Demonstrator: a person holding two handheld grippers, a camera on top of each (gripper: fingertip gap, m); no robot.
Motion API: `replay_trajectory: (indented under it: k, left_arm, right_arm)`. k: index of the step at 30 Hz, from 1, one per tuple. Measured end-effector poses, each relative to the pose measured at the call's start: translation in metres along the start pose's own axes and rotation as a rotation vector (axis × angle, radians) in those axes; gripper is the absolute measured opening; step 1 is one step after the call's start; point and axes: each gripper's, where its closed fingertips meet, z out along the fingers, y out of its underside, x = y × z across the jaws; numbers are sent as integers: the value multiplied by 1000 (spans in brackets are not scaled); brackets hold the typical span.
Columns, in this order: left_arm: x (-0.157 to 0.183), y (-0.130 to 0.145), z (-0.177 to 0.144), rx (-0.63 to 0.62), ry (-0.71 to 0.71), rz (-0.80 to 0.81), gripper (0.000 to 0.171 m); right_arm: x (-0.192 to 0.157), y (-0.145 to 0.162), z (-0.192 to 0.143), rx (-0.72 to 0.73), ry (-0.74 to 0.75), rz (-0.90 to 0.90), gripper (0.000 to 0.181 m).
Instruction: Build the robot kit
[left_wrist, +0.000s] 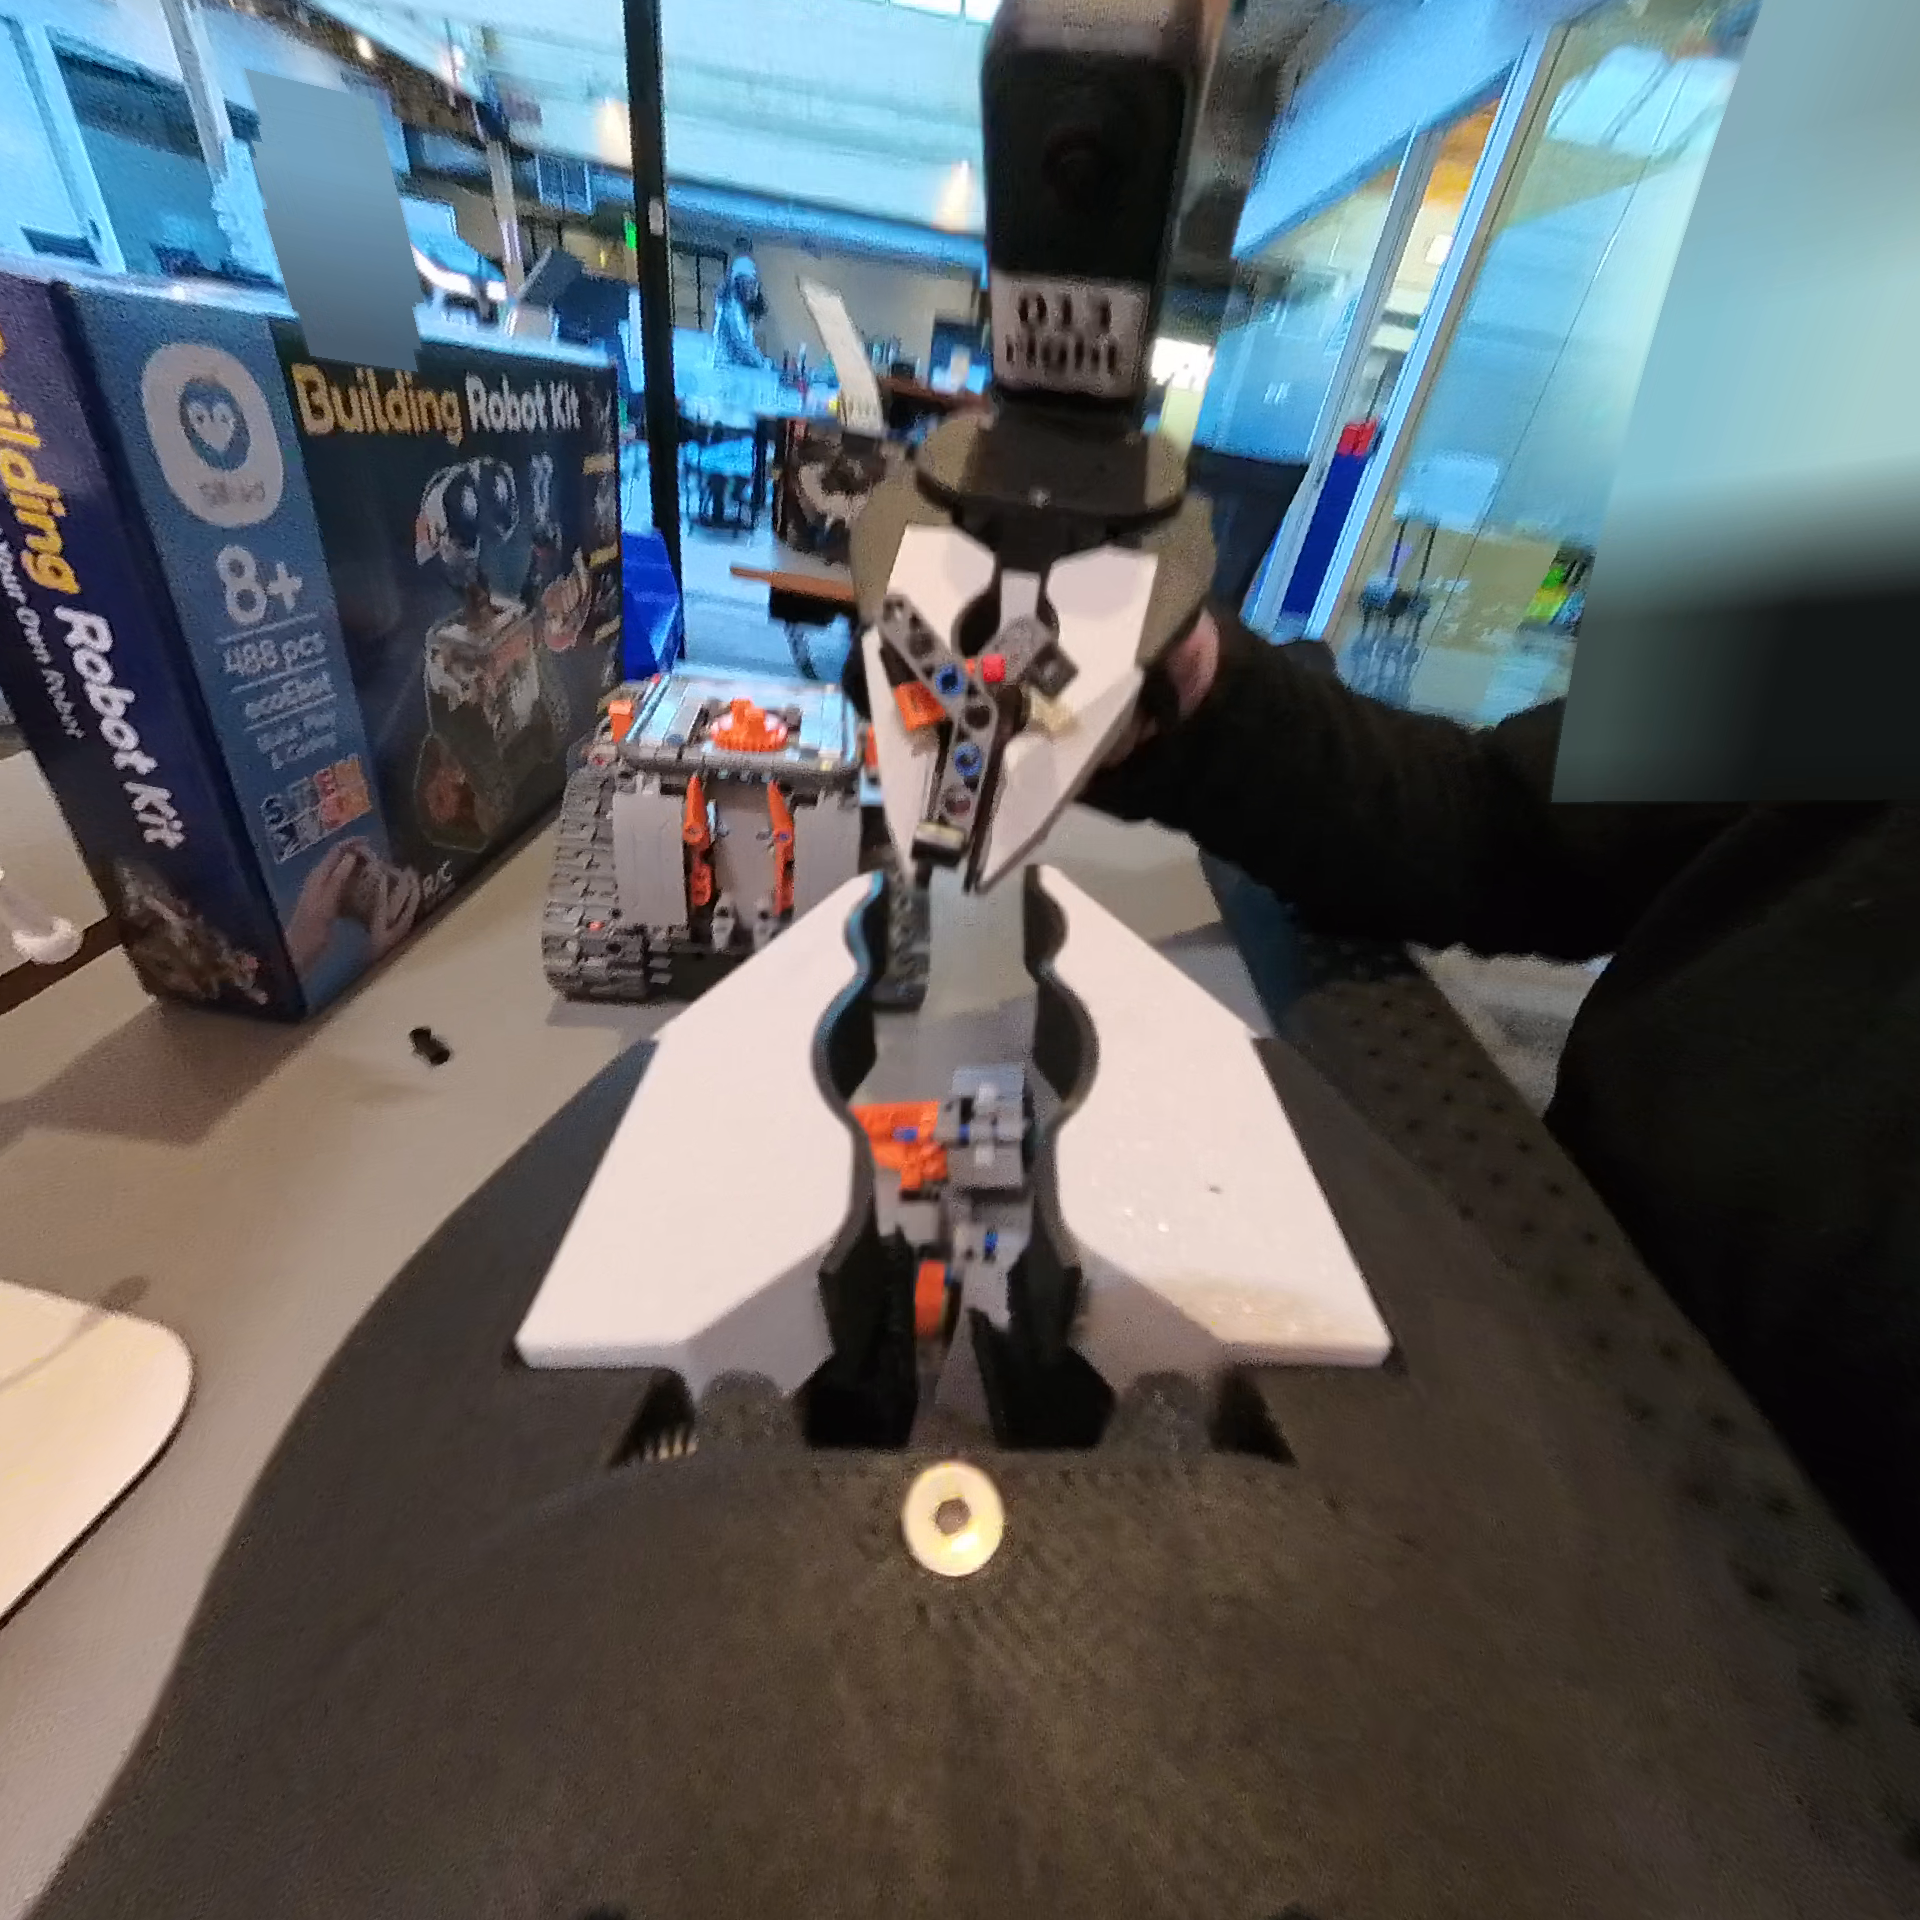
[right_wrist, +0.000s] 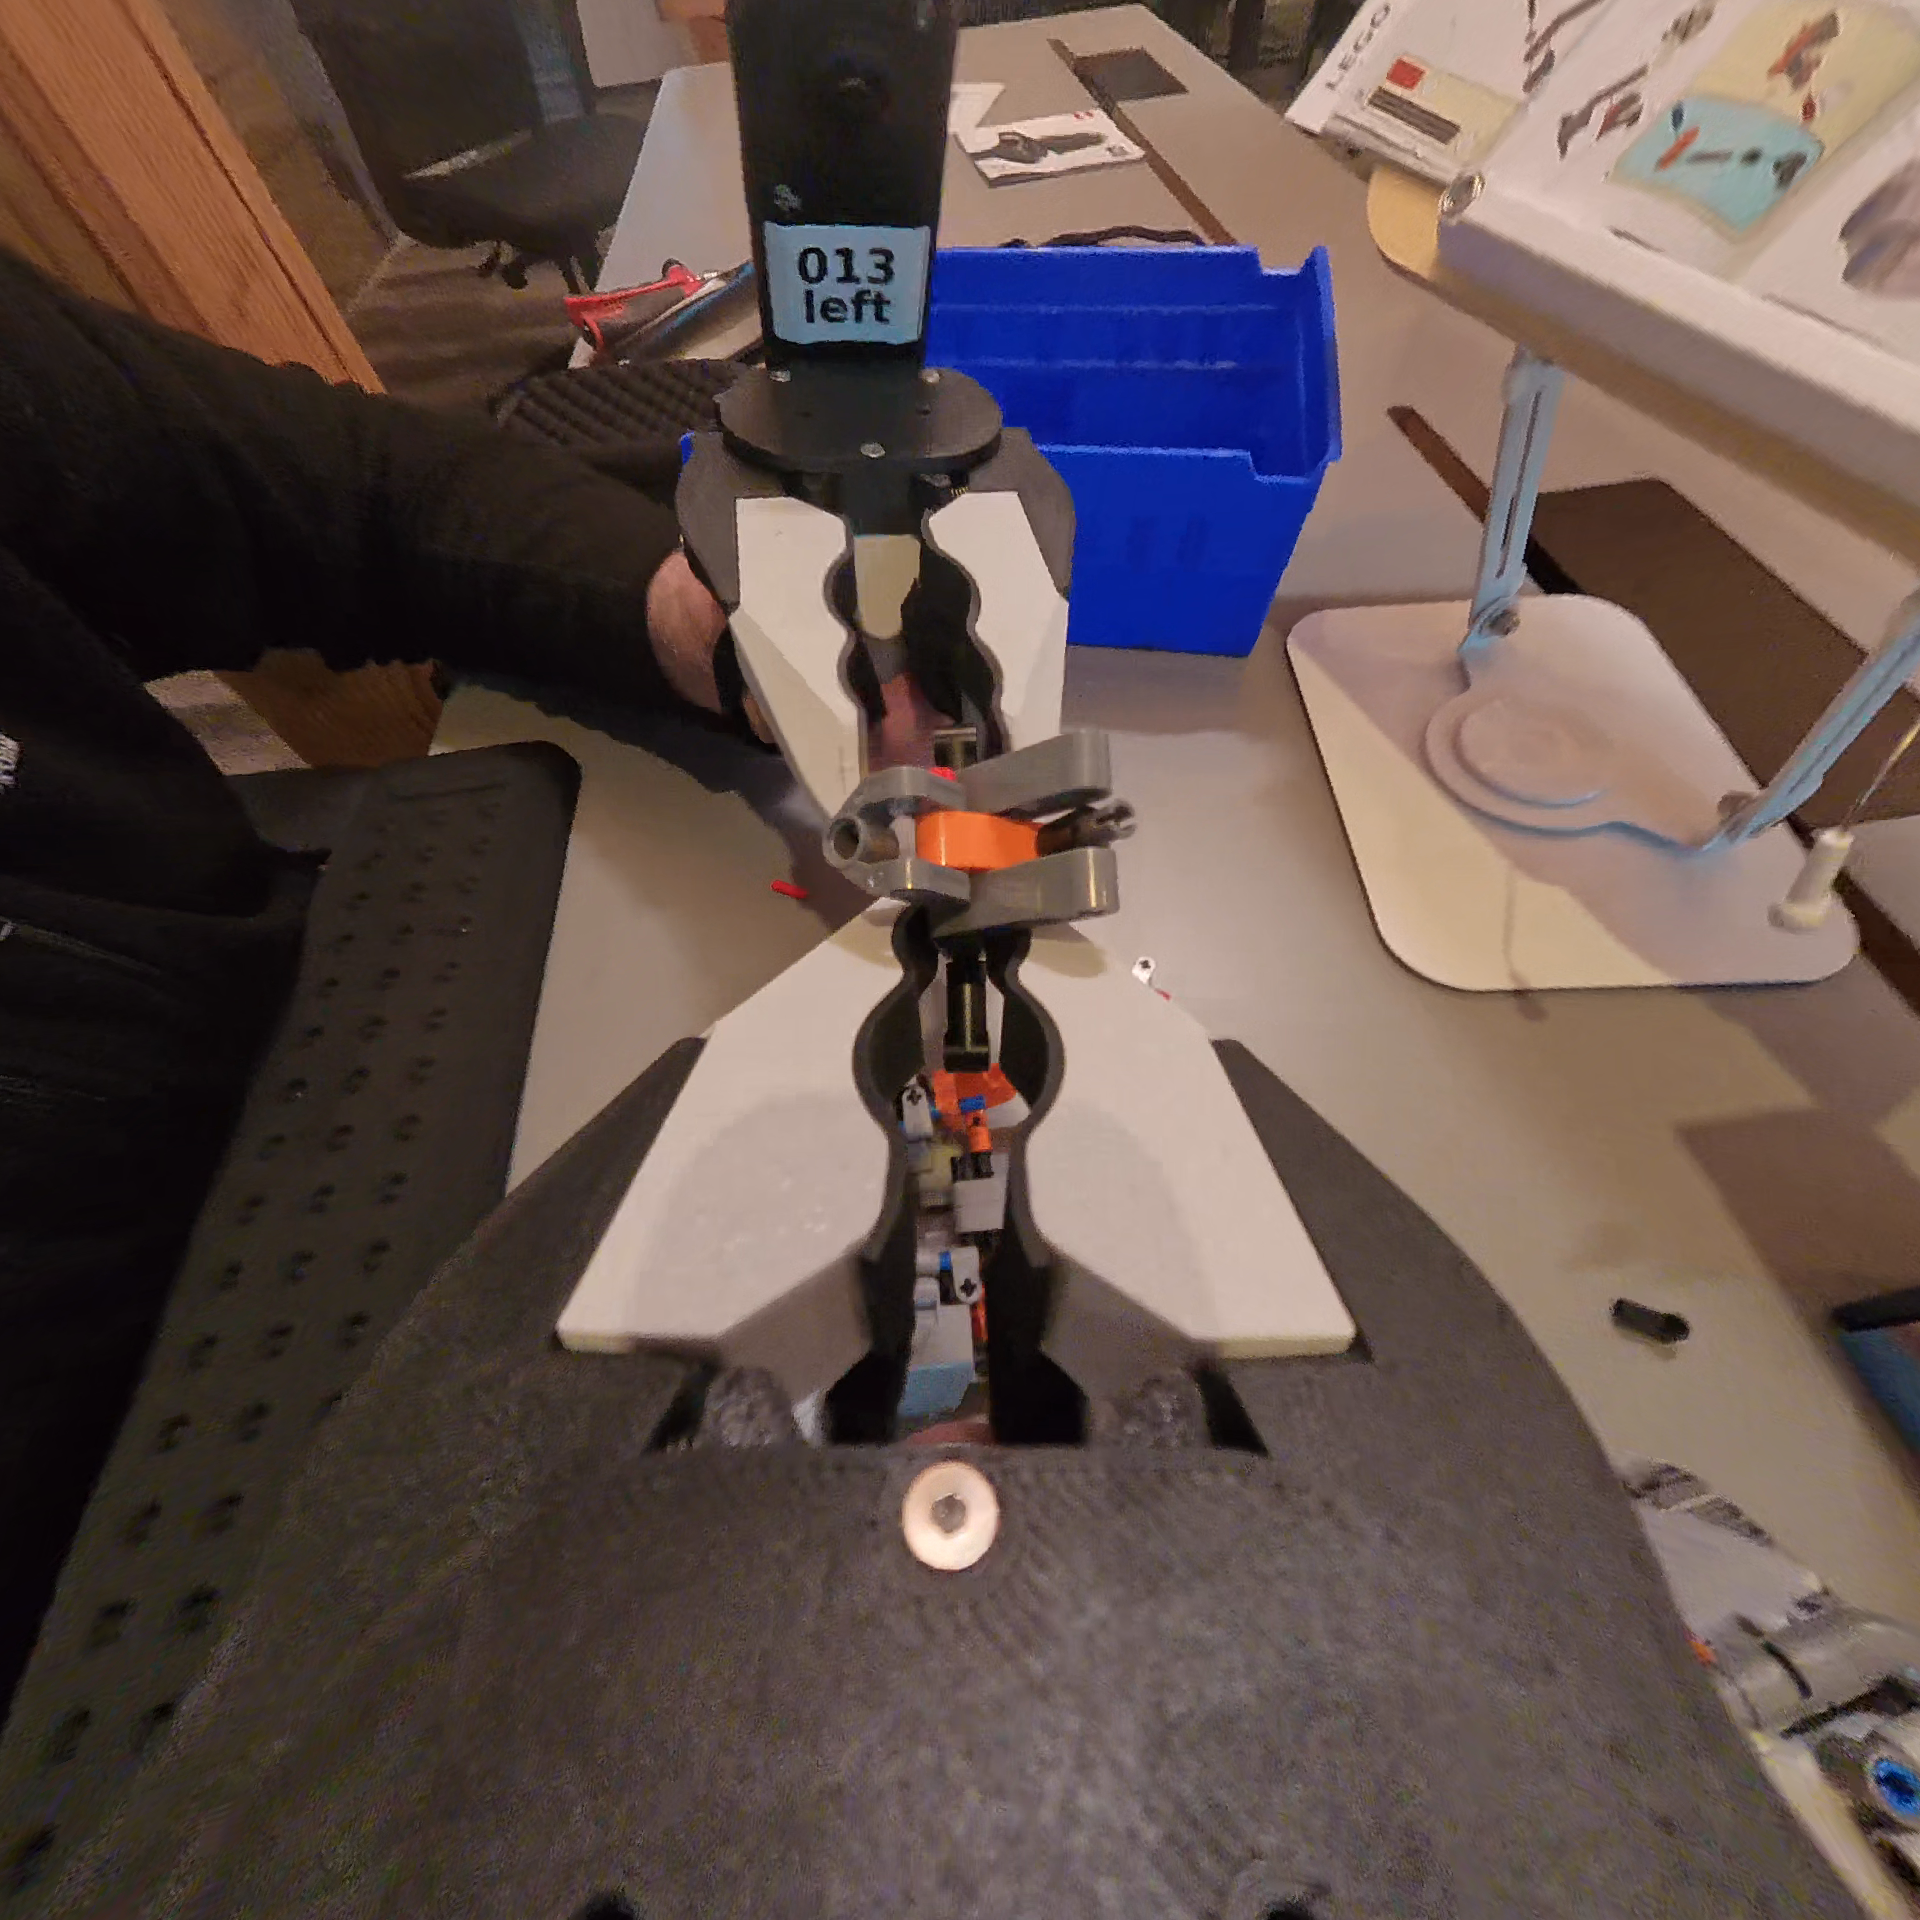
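Both grippers are facing each other beside the tracked robot base (left_wrist: 707, 831): left gripper (left_wrist: 956, 904) clamping a grey-orange brick assembly (left_wrist: 951, 1153), right gripper (right_wrist: 961, 935) pinching a grey-orange beam piece (right_wrist: 977, 842), seemingly to join them.

Left wrist view is reading cool and bluish, daylight pouring in from the far glass walls (left_wrist: 1455, 416), background blowing out and smearing with motion blur. Right wrist view is running warmer and dimmer, soft overhead light laying faint shadows on the grey table (right_wrist: 1403, 1143). Both are bending hard at the edges from wide-angle distortion, near gripper bodies going soft.
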Motion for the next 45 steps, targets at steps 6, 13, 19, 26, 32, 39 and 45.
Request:
replay_trajectory:
  k: [6, 13, 19, 26, 32, 39, 45]
  left_arm:
    - [-5, 62, -7, -348, -64, 115, 57]
    - [2, 124, -2, -637, -74, 213, 71]
    - [0, 137, 0, -675, -129, 307, 61]
    - [9, 137, -5, -689, -60, 420, 60]
    - [14, 138, -11, -671, -37, 428, 62]
    - [17, 139, -11, -638, -44, 433, 61]
    - [18, 140, -12, -627, -31, 422, 60]
  right_arm:
    - [16, 41, 2, -208, 68, 34, 5]
    - [19, 89, 19, -440, 95, 25, 6]
    - [18, 113, 26, -542, 90, 23, 6]
    - [5, 124, 33, -576, 0, 52, 6]
    - [-6, 129, 38, -575, -69, 69, 5]
    - [-11, 127, 40, -499, -80, 85, 6]
    - [-13, 127, 41, -478, -67, 14, 5]
